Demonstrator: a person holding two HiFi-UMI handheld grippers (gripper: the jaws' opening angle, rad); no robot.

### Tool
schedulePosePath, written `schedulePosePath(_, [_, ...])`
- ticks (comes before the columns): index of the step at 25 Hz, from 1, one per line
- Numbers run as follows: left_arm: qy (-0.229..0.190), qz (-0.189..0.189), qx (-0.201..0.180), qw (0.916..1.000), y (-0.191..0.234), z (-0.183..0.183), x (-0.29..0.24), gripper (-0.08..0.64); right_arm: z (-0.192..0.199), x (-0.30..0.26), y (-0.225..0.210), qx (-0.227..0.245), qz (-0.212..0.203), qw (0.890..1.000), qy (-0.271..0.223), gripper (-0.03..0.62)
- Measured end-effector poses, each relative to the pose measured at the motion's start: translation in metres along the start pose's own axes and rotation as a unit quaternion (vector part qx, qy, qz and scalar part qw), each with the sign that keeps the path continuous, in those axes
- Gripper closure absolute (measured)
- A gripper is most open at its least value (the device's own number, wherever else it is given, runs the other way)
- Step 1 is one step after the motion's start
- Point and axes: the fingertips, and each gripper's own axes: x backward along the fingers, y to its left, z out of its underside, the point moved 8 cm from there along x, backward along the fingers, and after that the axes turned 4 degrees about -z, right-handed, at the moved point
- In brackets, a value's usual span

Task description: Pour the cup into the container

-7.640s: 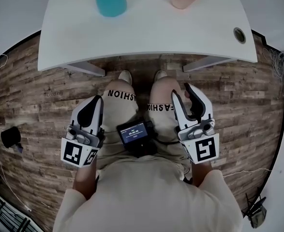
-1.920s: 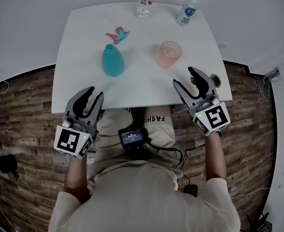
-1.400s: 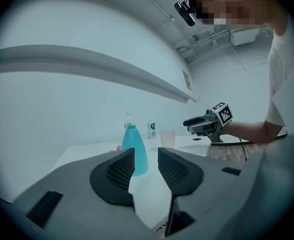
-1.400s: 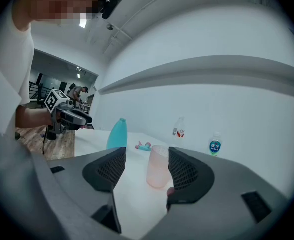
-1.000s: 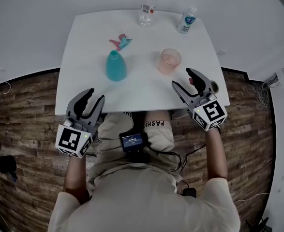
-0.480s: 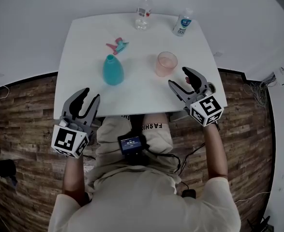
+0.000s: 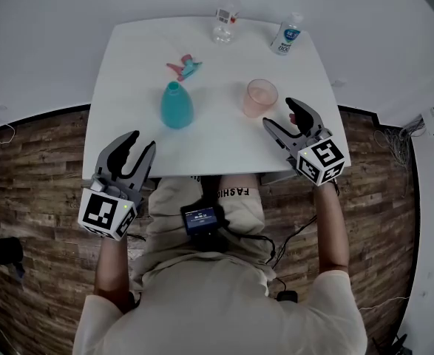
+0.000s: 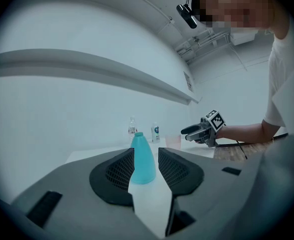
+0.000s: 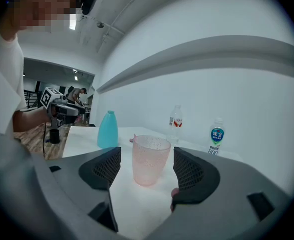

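A pink translucent cup stands upright on the white table, right of centre. The teal cone-shaped bottle has no cap and stands to its left. My right gripper hovers over the table's near right edge, just short of the cup. Its jaws are opening and nothing is between the pads. In the right gripper view the cup stands slightly ahead, framed by the jaws. My left gripper is open and empty at the table's near left edge, aimed at the teal bottle.
A teal and pink spray cap lies behind the teal bottle. Two small water bottles stand at the table's far edge. A cable hole sits in the near right corner. Wooden floor surrounds the table.
My right gripper has moved forward over the table edge, closer to the cup, with its jaws spread wider. The left gripper has barely shifted.
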Motion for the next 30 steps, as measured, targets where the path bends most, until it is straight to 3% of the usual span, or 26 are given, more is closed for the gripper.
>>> schedulePosePath(15, [0.012, 0.004, 0.002, 0.9999, 0.005, 0.008, -0.01, 0.414, 0.005, -0.012, -0.013, 0.002, -0.016, 1.0, 0.009, 0.272])
schedulePosePath(24, [0.01, 0.007, 0.005, 0.9999, 0.003, 0.008, -0.009, 0.411, 0.006, -0.019, -0.021, -0.003, -0.049, 0.999, 0.008, 0.244])
schedulePosePath(30, [0.017, 0.006, 0.007, 0.9998, 0.003, 0.011, -0.009, 0.411, 0.01, -0.027, -0.026, 0.003, -0.097, 0.995, 0.008, 0.235])
